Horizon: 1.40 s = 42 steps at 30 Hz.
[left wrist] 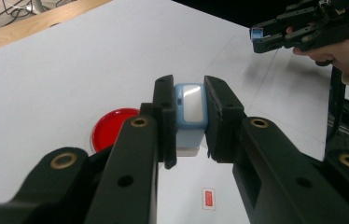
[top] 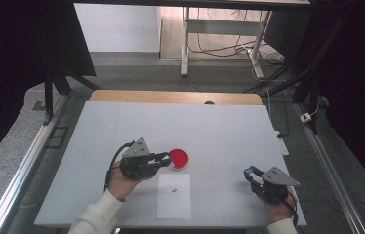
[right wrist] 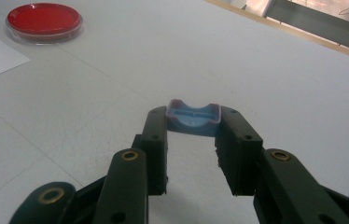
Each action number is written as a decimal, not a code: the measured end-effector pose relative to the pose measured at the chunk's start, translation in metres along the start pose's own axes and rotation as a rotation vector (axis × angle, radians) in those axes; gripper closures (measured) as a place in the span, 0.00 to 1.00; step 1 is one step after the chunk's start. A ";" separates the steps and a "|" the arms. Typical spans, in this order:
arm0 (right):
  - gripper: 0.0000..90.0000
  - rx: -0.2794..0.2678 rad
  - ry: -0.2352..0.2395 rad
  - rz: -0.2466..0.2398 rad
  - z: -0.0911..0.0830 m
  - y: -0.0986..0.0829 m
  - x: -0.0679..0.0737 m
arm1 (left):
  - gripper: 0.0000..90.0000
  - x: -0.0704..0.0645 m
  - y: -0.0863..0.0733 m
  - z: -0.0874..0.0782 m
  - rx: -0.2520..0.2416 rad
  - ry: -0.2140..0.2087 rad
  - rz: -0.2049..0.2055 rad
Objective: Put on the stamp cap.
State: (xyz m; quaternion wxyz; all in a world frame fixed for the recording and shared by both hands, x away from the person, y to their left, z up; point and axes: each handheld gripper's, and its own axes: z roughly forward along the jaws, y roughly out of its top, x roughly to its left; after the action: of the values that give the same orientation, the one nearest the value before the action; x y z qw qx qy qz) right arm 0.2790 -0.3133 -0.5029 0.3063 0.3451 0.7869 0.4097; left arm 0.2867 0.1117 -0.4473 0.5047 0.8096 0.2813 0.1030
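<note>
The left gripper (top: 165,158), left of centre in the high view, is clamping a small blue-and-white stamp body (left wrist: 190,116) upright between its jaws, just beside the red dish (top: 178,157) and above the white sheet (top: 174,196). The right gripper (top: 250,174), at lower right, is pinching the blue cap (right wrist: 193,119) at its tips. The cap is lying well to the body's right; no writing is readable.

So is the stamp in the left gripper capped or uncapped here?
Uncapped, apparently. The left gripper clamps the stamp body, while the right gripper holds a separate blue cap well off to the side.
</note>
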 end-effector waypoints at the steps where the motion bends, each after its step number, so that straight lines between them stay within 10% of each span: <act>1: 0.72 0.000 0.000 0.000 0.000 0.000 0.000 | 0.83 0.000 0.000 0.000 0.001 -0.001 -0.002; 42: 0.72 -0.040 0.144 0.036 0.020 0.016 0.034 | 0.83 0.000 0.001 0.004 0.009 -0.001 -0.011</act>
State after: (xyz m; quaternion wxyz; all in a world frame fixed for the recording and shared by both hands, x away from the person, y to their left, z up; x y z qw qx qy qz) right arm 0.2796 -0.2713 -0.5056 0.2486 0.3225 0.7922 0.4546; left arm 0.2892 0.1084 -0.4486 0.5019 0.8102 0.2861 0.0987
